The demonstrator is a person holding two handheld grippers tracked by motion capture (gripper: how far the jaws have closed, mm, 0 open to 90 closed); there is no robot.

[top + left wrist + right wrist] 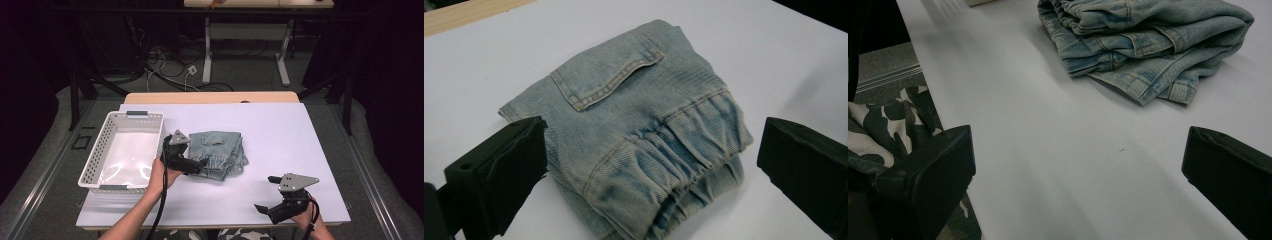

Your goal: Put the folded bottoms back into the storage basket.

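The folded denim shorts (218,154) lie mid-table, just right of the white basket (100,155). The left gripper (200,165) straddles their near edge, jaws spread wide. The right gripper (265,194) hovers well apart, also spread and empty.

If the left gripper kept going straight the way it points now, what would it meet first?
Most likely the folded jeans: the left gripper has its jaws open on either side of the elastic waistband end, though the remaining gap is hard to judge.

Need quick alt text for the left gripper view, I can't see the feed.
Folded light-blue denim shorts lie on the white table, back pocket up, elastic waistband nearest. The left gripper is open, its black fingers flanking the bundle without touching it.
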